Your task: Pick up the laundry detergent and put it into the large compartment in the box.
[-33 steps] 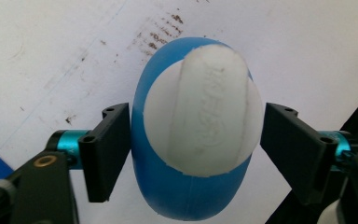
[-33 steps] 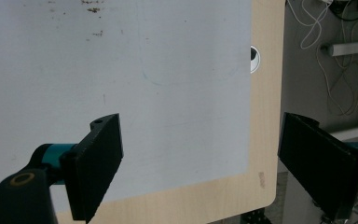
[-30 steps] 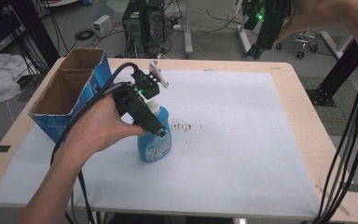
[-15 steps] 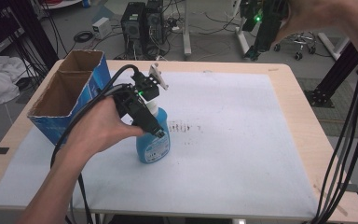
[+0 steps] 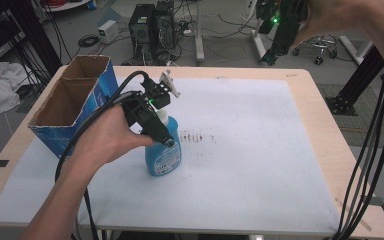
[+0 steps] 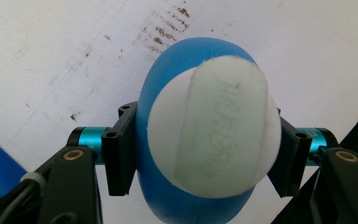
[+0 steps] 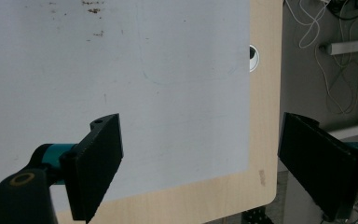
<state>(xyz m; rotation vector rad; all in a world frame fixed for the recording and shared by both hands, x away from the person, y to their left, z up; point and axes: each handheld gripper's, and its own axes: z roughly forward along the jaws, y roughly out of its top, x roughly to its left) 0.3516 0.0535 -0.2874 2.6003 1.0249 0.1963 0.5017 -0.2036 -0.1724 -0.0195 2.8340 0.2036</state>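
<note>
Blue spray bottle stands clamped between my left gripper's 2 just-closed jaws; my right gripper, jaws spread wide, grasps nothing above the white mat.

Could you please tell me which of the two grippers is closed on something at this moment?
The left gripper: it has just closed on the blue bottle, gripping its sides. The right gripper, held high over the table's far edge, is open and empty.

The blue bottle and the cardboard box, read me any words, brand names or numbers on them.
Blue bottle: its label carries print, too small and blurred to read.
White cap: raised lettering across the top, too faint to make out.
Cardboard box: no text can be read.
</note>
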